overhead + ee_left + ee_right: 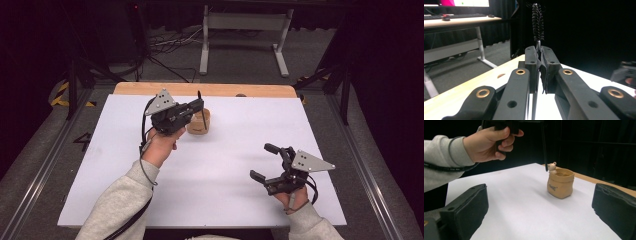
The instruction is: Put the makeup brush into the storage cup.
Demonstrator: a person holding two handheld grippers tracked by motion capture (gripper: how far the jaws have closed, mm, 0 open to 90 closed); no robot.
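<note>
My left gripper (200, 106) is shut on a thin black bristle brush (199, 95), held upright over the far middle of the white table top (225, 155). In the left gripper view the brush's twisted bristles (537, 21) rise above the closed gripper (540, 53). Just below and behind it sits a tan sack-shaped pot (199, 125). The right gripper view shows the pot (560, 183) with a small bear figure (552, 167) on its rim and the brush stem (544, 147) hanging beside the bear. My right gripper (264, 161) stands open near the front right, nothing between its fingers.
A wooden strip (200, 89) runs along the table's far edge. Beyond it stands a white metal frame (245, 30) with cables on the floor. A desk with a screen (456, 20) is off to one side. Dark curtains surround the area.
</note>
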